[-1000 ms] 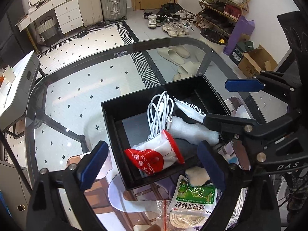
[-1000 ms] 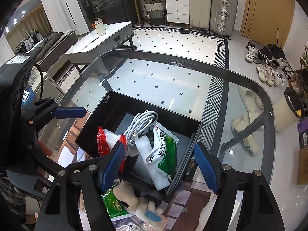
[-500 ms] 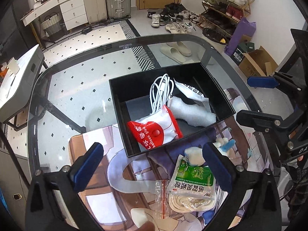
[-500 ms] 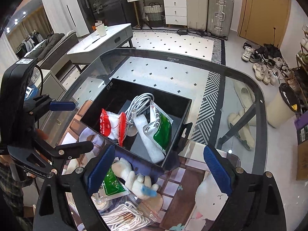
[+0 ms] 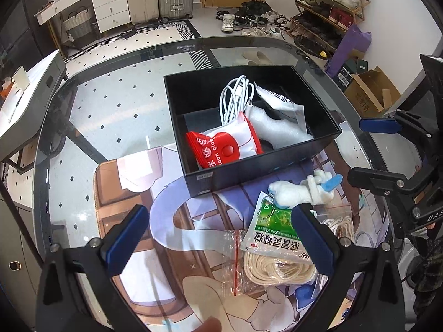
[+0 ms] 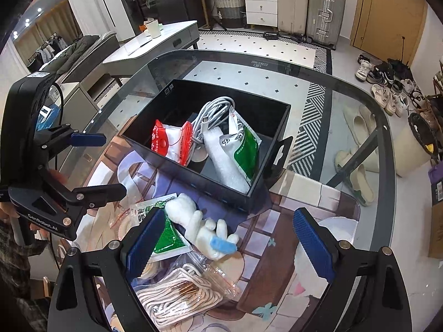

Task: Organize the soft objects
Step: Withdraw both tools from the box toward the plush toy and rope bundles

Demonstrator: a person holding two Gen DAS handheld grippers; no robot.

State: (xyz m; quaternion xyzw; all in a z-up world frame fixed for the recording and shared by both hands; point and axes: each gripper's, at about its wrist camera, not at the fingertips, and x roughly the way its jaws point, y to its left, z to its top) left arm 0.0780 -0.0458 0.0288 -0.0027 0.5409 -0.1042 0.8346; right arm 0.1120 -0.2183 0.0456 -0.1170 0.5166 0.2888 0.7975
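A black box point(image 5: 257, 171) point(image 6: 213, 178) stands on the glass table and holds a red and white pouch point(image 5: 224, 145) point(image 6: 171, 144), a white cable coil point(image 5: 235, 99) point(image 6: 210, 113), a foam piece point(image 5: 277, 127) and a green and white packet point(image 6: 245, 146). In front of it on the printed mat lie a white plush toy point(image 5: 301, 192) point(image 6: 199, 222), a green packet point(image 5: 277, 231) point(image 6: 166, 238) and a bagged cream cord point(image 5: 277, 267) point(image 6: 177, 290). My left gripper point(image 5: 218, 243) is open and empty above the mat. My right gripper point(image 6: 227, 238) is open and empty above the plush toy.
The glass table's rim point(image 5: 249, 41) curves around the back. A printed mat point(image 5: 171, 221) covers the near part. A black card tag point(image 6: 278, 156) leans by the box's right corner. Slippers point(image 6: 357, 121) and shoes lie on the floor below.
Both grippers have pulled back and up from the box, empty and open. The plush toy, green packet and bagged cord have come into view in front of the box.
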